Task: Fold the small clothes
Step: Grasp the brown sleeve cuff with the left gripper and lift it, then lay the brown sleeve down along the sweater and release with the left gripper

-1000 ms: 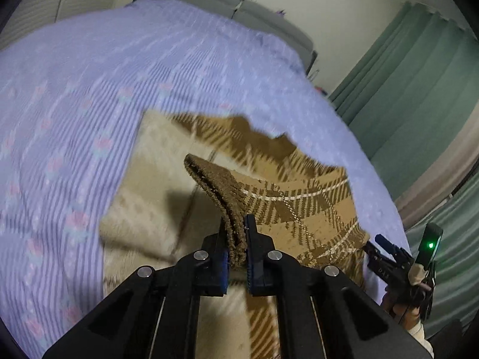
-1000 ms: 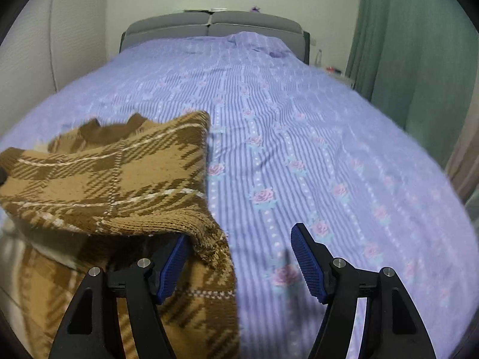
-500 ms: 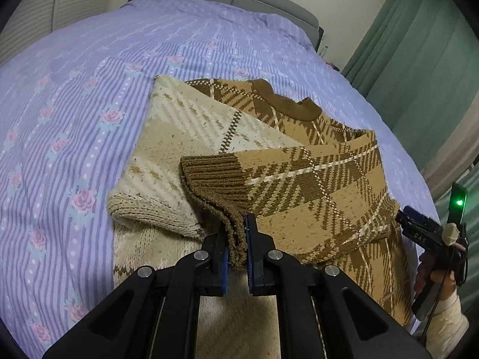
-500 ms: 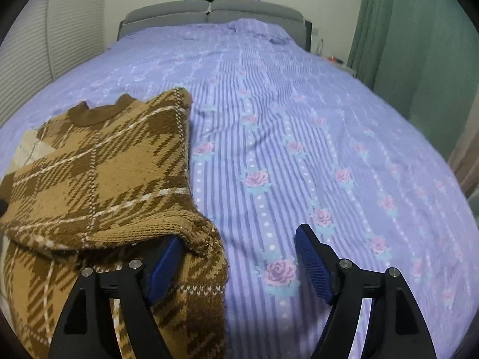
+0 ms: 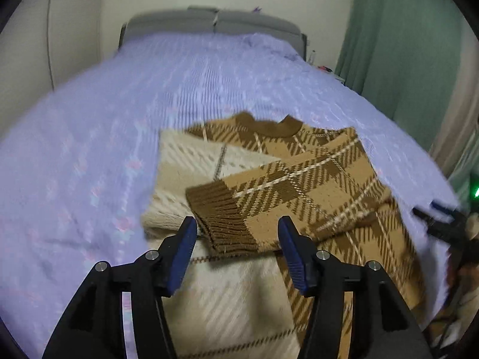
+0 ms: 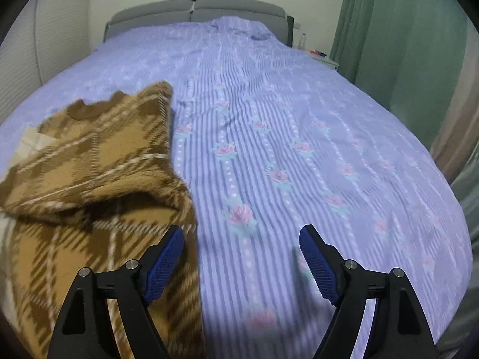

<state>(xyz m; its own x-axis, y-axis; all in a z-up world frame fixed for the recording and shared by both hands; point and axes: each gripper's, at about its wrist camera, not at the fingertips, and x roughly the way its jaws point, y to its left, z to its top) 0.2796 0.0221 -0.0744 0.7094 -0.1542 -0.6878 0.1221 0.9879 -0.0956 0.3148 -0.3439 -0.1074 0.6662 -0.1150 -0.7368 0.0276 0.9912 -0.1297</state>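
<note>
on the blurred bedspread [image 5: 89, 155], sweater [image 5: 299, 179] hem runs off-frame.

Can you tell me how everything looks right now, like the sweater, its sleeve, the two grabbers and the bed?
Sweater: lying on the bed, partly folded, pale inside showing.
Sleeve: laid across the sweater, brown cuff let go, not pinched.
Left gripper: jaws opening, cuff lies between them untouched.
Right gripper: jaws opening, holding nothing.
Bedspread: spread flat, slightly rippled.
</note>
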